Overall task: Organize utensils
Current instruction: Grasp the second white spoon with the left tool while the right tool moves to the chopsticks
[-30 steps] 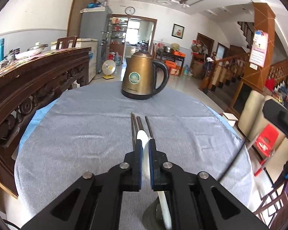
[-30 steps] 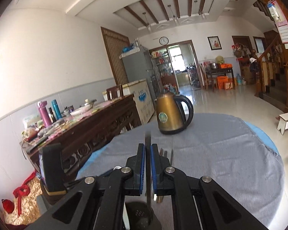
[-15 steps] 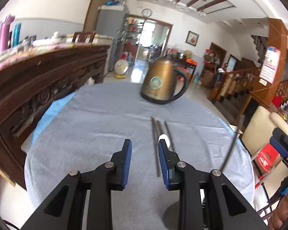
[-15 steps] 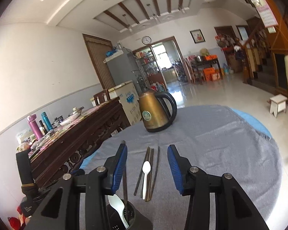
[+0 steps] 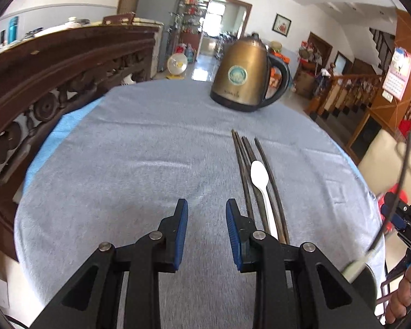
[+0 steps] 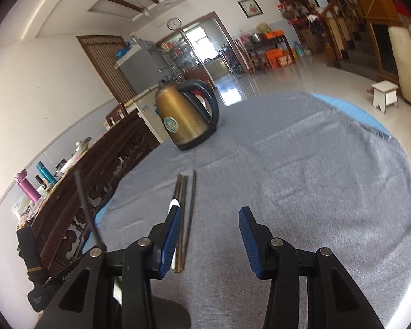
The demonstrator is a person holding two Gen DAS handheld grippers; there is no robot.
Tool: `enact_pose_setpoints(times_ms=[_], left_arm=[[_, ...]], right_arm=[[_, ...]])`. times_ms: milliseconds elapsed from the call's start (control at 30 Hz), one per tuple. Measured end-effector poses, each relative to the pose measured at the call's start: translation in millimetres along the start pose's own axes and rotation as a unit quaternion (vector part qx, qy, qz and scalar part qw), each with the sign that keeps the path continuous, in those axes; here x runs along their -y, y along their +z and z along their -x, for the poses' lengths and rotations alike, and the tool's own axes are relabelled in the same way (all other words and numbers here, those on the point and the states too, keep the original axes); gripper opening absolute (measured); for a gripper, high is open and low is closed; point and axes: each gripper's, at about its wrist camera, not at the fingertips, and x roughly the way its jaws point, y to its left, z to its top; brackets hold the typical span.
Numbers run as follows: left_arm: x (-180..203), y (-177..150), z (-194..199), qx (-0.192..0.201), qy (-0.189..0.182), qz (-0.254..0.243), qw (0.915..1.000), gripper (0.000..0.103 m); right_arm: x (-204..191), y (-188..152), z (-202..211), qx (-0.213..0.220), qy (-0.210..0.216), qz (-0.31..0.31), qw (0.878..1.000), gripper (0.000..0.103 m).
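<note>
The fingers of the left gripper [image 5: 207,231] are spread apart with only grey cloth [image 5: 139,164] between the blue pads; they have just been opening and nothing is held. The fingers of the right gripper [image 6: 209,240] are also spread, wider, having just opened, and are empty too.

The dark chopsticks [image 5: 249,170] and the white spoon [image 5: 260,181] lie together on the bench, just right of the left fingers in the left view and beside the left pad in the right view. A dark round holder [image 6: 167,312] at the bottom of the right view has one thin stick [image 6: 86,208] rising from it.

The brass kettle [image 5: 243,79] stands in the upper middle, well apart from the utensils. A carved wooden sideboard [image 5: 54,79] runs along the left edge of the bench. The cloth in the middle and to the right is bare.
</note>
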Motion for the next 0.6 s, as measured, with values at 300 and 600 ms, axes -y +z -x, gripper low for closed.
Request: enact_pose_setpoints(times_ms=[300, 600], left_arm=[[33, 37, -63, -0.065, -0.061, -0.065, 0.9939, 0.050], [72, 50, -125, -0.117, -0.096, -0.088, 0.9845, 0.057]], right_arm=[[28, -3, -39, -0.041, -0.014, -0.033, 0.999, 0.047], [39, -4, -56, -0.060, -0.025, -0.032, 0.997, 0.047]])
